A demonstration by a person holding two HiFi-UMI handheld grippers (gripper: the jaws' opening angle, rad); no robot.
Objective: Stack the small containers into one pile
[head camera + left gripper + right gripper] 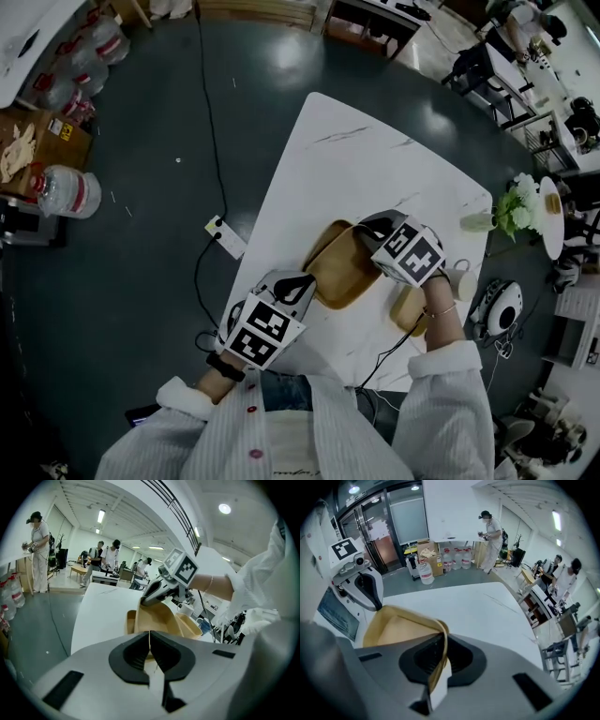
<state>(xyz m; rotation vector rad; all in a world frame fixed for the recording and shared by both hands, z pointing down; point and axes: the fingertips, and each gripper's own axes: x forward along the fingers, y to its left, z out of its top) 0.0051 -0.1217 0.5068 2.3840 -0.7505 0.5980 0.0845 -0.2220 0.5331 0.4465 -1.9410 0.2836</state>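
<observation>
So both grippers were on the same thing here. The left gripper (150,644) had its jaws pretty much closed up, with just the thin near rim of a tan, shallow, square-ish container (342,272) pinched between them. The right gripper (438,658) was doing the same on the opposite side: narrow jaws clamped on the container's rim, and you could see the tan edge running right down between the pads.

The container was over the near part of the white marble-look table (347,159), between the two grippers. From the left gripper view it looked tilted, with the far rim up under the right gripper. I couldn't tell whether its bottom was touching the tabletop or just off it. There was a hint of a second rim along its left edge in the head view, but I honestly couldn't say if that was another container nested under it.

A second, smaller tan container (410,309) sat flat on the table just to the right of the held one, under the person's right wrist. Next to that was a white mug (460,279) near the table's right edge, and a bit further along that edge a small vase of pale green and white flowers (514,208).

The rest of the tabletop was bare white with a few dark veins.
</observation>
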